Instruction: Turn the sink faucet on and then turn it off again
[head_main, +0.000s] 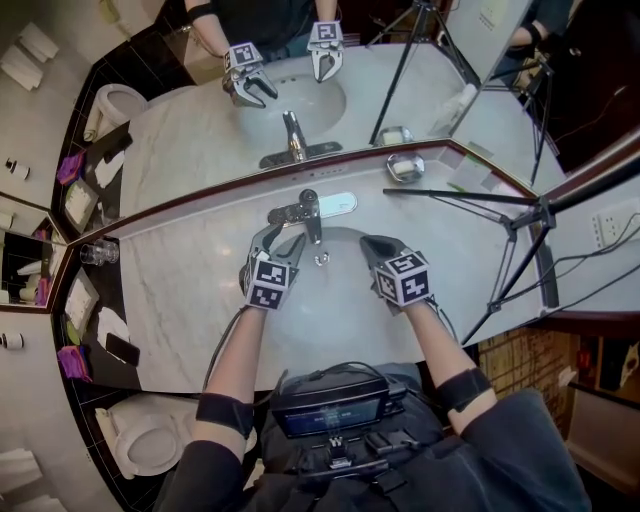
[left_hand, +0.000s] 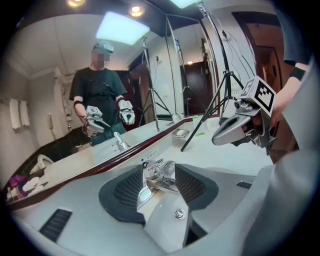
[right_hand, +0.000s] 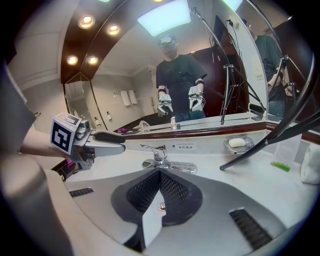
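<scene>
Two tongs hover low over the sink (head_main: 338, 290). The left tongs (head_main: 278, 240) stand spread, with the faucet (left_hand: 159, 175) set between their pads. The right tongs (right_hand: 159, 187) are pressed together on nothing. The faucet is ahead of them and slightly to their left, at the back of the desk (head_main: 190, 285).

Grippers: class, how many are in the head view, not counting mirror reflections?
2. The left gripper is at the faucet, jaws open around it; the right gripper, shut, is over the sink to the faucet's right. None hidden.
</scene>
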